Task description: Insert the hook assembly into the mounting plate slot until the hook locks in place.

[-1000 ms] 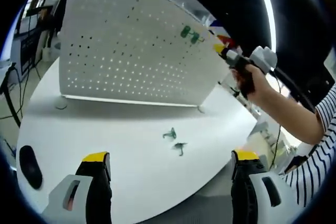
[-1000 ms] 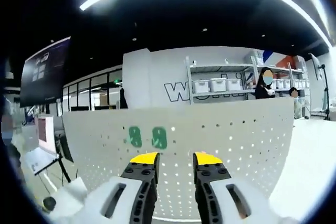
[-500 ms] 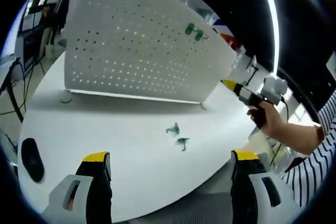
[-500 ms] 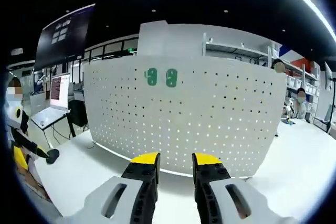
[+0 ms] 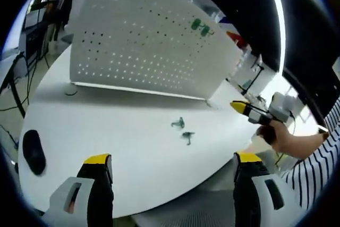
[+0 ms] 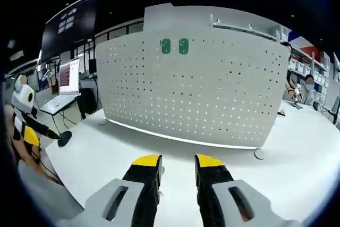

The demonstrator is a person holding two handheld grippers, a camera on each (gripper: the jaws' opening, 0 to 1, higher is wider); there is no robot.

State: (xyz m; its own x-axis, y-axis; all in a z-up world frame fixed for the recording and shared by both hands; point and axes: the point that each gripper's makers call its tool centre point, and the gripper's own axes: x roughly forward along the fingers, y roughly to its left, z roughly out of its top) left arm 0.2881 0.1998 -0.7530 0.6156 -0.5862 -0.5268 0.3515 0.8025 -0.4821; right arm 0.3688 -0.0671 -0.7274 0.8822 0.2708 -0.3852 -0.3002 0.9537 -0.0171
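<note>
Counter (image 5: pixel 106 147): white, with a rounded edge; it carries the board and the loose hooks.
Board (image 5: pixel 143 41): a white perforated plate standing upright on the counter on small feet; in the right gripper view (image 6: pixel 191 94) it faces the camera across the counter.
Mounted hooks (image 5: pixel 201 26): two green pieces sit side by side near the top edge of the board; in the right gripper view (image 6: pixel 175 46) they are in the upper row of holes, left of the middle.
Loose hooks (image 5: pixel 183 129): two small green hook pieces lie on the counter in front of the board, close to each other, apart from both grippers. Their exact form is too small to tell.
Left gripper (image 5: pixel 172 163): the yellow-tipped jaws stand wide apart at the bottom of the left gripper view, with nothing between them; it is above the near edge of the counter, well apart from the loose hooks.
Right gripper (image 6: pixel 177 162): the jaws are near each other with a narrow gap, and I see nothing held between them. In the left gripper view it (image 5: pixel 241 108) is at the right, held by a hand (image 5: pixel 279 136), pointing toward the counter.
Mouse (image 5: pixel 33 151): a dark object, maybe a mouse, lies on the counter at the left.
Sleeve (image 5: pixel 311 174): striped, at the right edge.
</note>
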